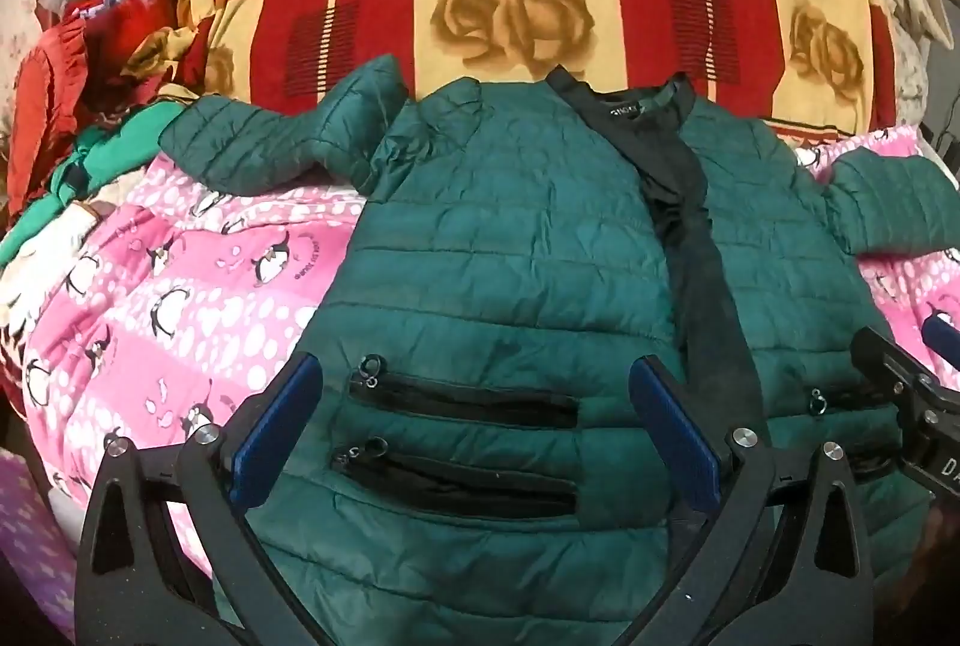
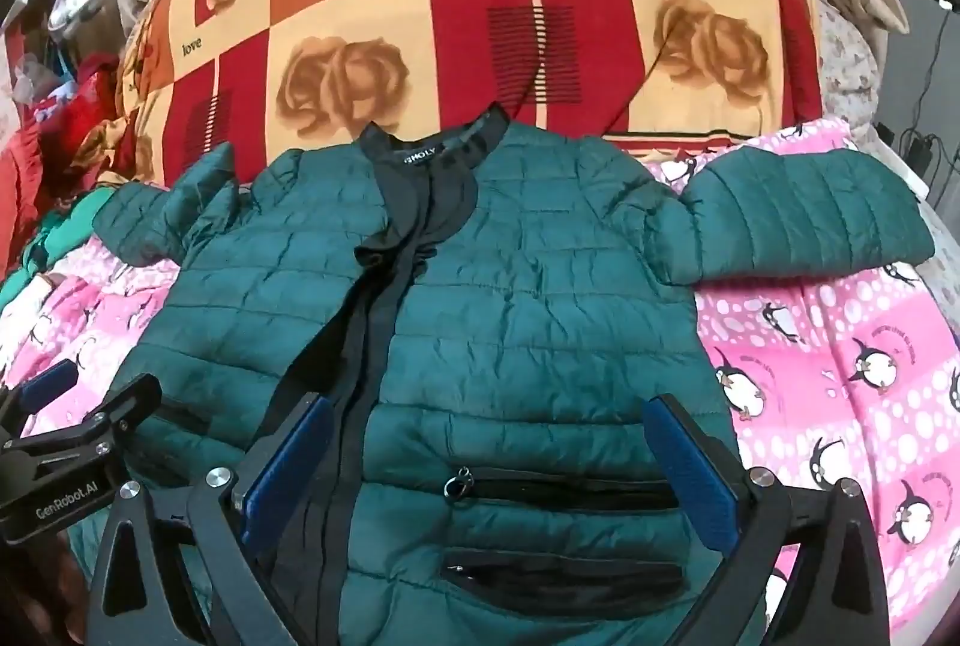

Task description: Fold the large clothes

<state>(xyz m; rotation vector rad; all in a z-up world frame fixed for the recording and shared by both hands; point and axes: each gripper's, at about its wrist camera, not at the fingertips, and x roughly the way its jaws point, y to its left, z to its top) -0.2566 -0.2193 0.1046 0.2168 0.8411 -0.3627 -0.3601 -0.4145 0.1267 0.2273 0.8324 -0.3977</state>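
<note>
Just one jacket point(image 1: 510, 250) (four zipped pockets)

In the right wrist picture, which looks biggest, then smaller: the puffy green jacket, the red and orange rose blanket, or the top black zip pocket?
1. Puffy green quilted jacket
2. Red and orange rose blanket, though it lies farther from the camera, so those two are hard to rank for sure.
3. Top black zip pocket, clearly the smallest.

A pink penguin quilt point(image 1: 180, 286) — behind it, a rose-patterned checkered blanket point(image 2: 456, 21) printed "love".
</note>
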